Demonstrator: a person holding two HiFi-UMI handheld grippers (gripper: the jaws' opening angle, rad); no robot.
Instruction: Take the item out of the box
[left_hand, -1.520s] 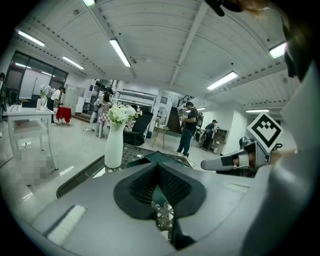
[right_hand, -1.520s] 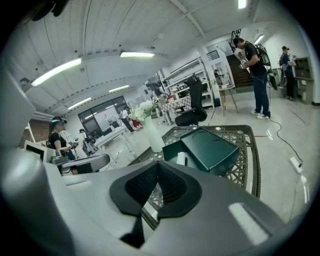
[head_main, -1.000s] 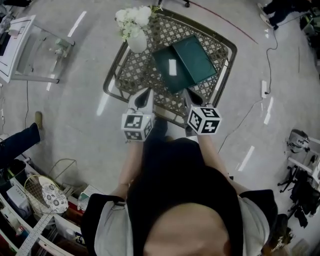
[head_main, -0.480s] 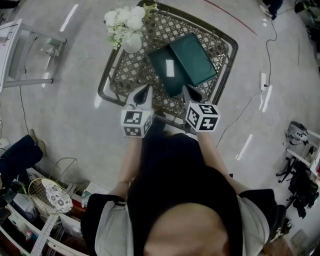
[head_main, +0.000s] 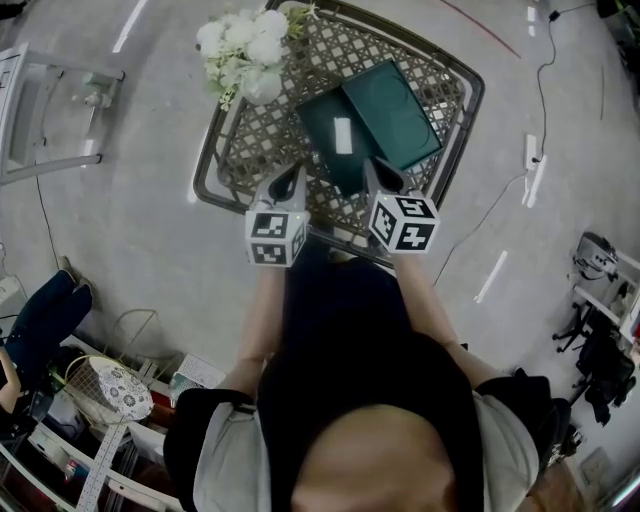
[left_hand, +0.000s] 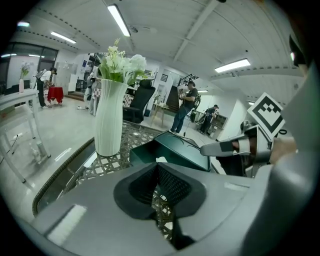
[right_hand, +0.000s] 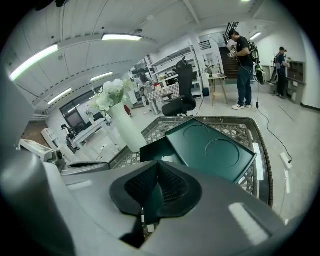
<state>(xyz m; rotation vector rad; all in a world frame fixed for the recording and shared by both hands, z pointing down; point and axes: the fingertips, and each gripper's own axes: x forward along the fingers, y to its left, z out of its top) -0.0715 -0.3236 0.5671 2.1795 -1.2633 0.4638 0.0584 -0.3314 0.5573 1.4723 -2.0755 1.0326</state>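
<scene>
Looking down, the head view gives the layout: lattice table (head_main: 207, 186), open dark green box (head_main: 327, 160) near its middle, white item (head_main: 343, 135) lying inside the box, lid (head_main: 392, 112) overlapping the box's right side, vase (head_main: 262, 86) of white flowers at the far left corner. The gripper views add what that view lacks: two round recesses on the lid's (right_hand: 212, 147) inner face, the lid standing tilted up over the box (right_hand: 154, 149), and people standing far off in the room.

Left gripper (head_main: 291, 178) and right gripper (head_main: 378, 172) sit side by side over the table's near edge, tips aimed at the box, both bare forearms stretched forward from the body. Left gripper (left_hand: 157, 167) has its jaws together with nothing between them; right gripper (right_hand: 159, 165) likewise has its jaws closed and empty. Each gripper's camera catches the other off to the side.

The item (left_hand: 161, 160) is only a sliver behind the left jaws; also mostly hidden in the right gripper view. What the item is cannot be told. The right tip overlaps the box's near corner from above; contact cannot be told. The person's head and torso fill the bottom of the head view.
</scene>
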